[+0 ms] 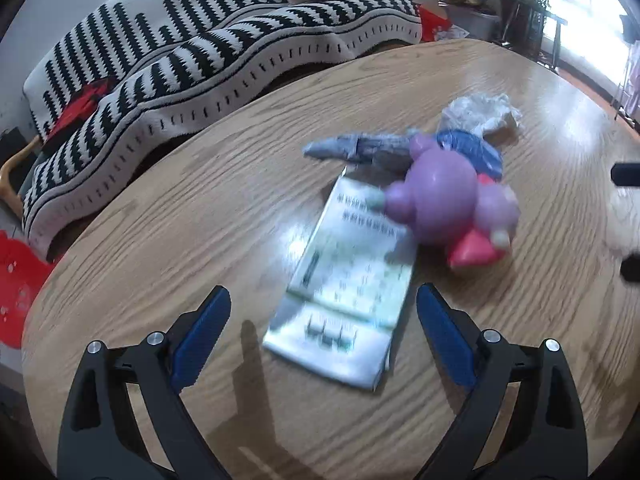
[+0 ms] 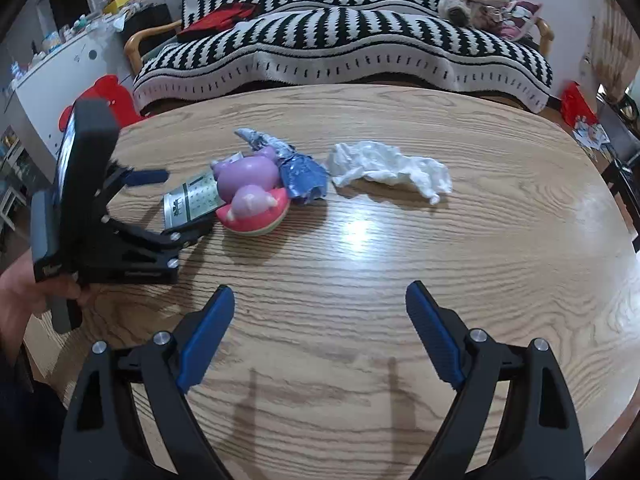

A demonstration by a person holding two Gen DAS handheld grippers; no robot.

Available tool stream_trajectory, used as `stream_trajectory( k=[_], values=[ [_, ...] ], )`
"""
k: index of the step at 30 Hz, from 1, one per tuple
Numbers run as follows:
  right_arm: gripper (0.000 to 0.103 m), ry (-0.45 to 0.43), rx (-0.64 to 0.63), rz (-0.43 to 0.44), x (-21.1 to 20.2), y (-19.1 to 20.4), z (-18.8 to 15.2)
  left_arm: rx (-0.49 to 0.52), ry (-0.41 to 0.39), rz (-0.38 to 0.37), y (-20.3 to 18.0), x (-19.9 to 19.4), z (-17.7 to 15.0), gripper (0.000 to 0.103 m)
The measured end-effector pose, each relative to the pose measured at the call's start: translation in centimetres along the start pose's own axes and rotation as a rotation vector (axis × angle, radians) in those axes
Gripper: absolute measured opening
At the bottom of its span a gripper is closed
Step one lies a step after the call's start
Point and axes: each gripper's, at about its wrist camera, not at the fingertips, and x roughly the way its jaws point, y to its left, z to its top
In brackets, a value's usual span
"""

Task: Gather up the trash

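Approach step: both grippers, left gripper [image 1: 323, 308] and right gripper [image 2: 320, 304], hang released and empty above wooden table [image 2: 500, 248]. Next, likely closing on crumpled tissue [image 2: 390, 168] or blue wrapper [image 2: 302, 174].

Wood table [image 2: 400, 248] w/ tissue [image 2: 390, 170], wrapper [image 2: 302, 174], toy [image 2: 250, 190], leaflet [image 2: 192, 200].

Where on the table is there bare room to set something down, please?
The table is bare right of the tissue and along the near edge under the open right gripper. It is crowded at the left: leaflet, toy and blue wrapper touch or overlap, with the open left gripper over the leaflet.
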Motion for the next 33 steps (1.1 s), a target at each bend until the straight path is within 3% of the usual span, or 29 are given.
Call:
stream_trajectory(
  k=[1, 2, 5, 16, 23, 29, 30, 31, 33],
  values=[
    [0.084, 0.007, -0.005, 0.001, 0.5, 0.2, 0.2, -0.003, -0.003, -0.008, 0.0, 0.1, 0.1, 0.083],
    [0.084, 0.011, -0.008, 0.002, 0.8, 0.3, 0.3, -0.015, -0.008, -0.036, 0.1, 0.1, 0.3, 0.067],
    [0.084, 0.018, -0.014, 0.004, 1.8, 0.7, 0.9, -0.014, -0.011, -0.042, 0.1, -0.2, -0.1, 0.06],
    [0.084, 0.067, -0.088, 0.073, 6.7, 5.0, 3.6, -0.111, 0.03, 0.02, 3.2, -5.1, -5.5, 0.058],
    [0.085, 0.089, -0.163, 0.043, 8.8, 6.6, 4.0, -0.329, 0.029, 0.087, 7.1, -8.1, -8.6, 0.058],
    [0.085, 0.055, -0.127, 0.078, 9.7, 6.7, 5.1, -0.439, 0.0, 0.116, 7.9, -8.8, -8.0, 0.058],
    [0.082, 0.05, -0.122, 0.079, 9.7, 6.8, 5.2, -0.457, 0.001, 0.114, 7.9, -8.9, -7.9, 0.058],
    [0.071, 0.043, -0.121, 0.081, 9.5, 6.9, 5.3, -0.469, 0.0, 0.117, 7.8, -9.0, -7.9, 0.057],
    [0.065, 0.053, -0.097, 0.114, 9.4, 7.0, 5.4, -0.481, -0.003, 0.125, 7.7, -9.1, -7.6, 0.057]
  ],
)
